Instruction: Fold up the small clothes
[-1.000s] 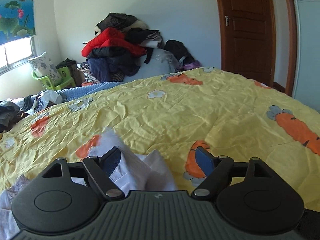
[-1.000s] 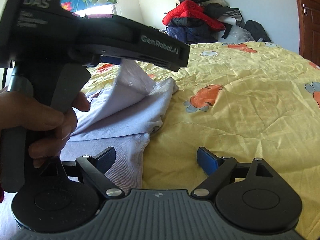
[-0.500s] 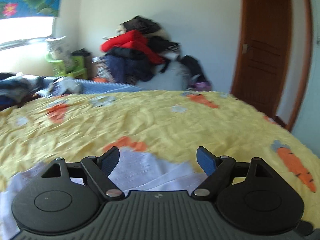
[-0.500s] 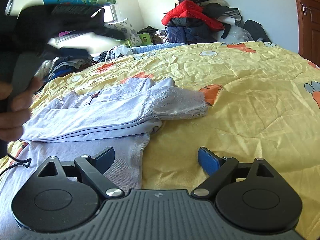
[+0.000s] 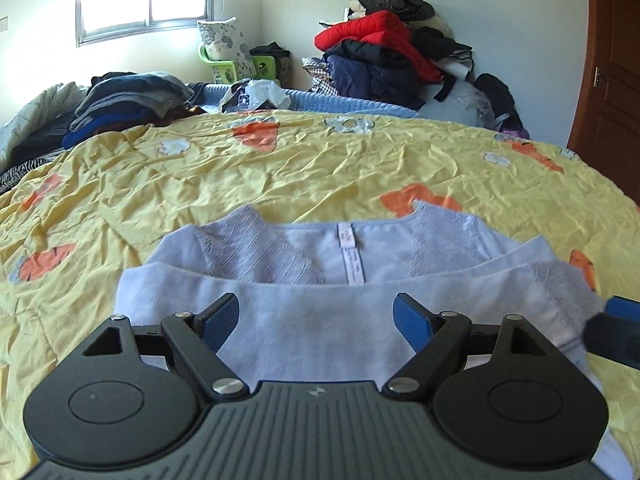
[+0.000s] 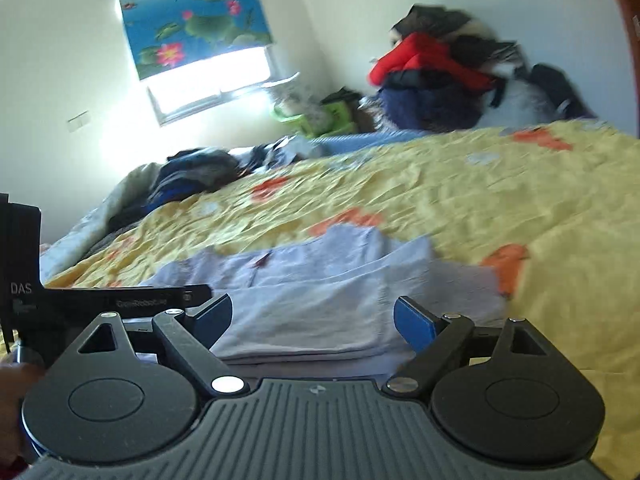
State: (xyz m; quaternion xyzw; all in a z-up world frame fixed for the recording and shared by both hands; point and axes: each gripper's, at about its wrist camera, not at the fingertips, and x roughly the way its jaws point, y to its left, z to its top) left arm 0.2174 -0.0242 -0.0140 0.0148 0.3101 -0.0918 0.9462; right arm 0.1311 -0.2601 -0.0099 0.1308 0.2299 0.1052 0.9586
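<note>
A pale lilac top (image 5: 344, 276) lies partly folded on the yellow carrot-print bedspread (image 5: 280, 176), its neckline and white label facing away from me. My left gripper (image 5: 316, 320) hovers open over the garment's near fold, nothing between its blue pads. In the right wrist view the same lilac top (image 6: 320, 288) lies flat ahead, blurred. My right gripper (image 6: 314, 318) stands open above its near edge, holding nothing. The left gripper's black body (image 6: 112, 304) shows at that view's left edge, and a blue fingertip (image 5: 624, 308) of the right gripper pokes in at the left wrist view's right edge.
A stack of dark folded clothes (image 5: 124, 104) sits at the bed's far left. A tall heap of jackets (image 5: 392, 56) with a red one on top leans on the back wall. A green chair (image 5: 236, 64) stands under the window; a brown door (image 5: 612, 80) is at right.
The left gripper let go of the lifted flap of the top, which now lies flat, and swung left and back to face the neckline. The right gripper rose a little and tilted.
</note>
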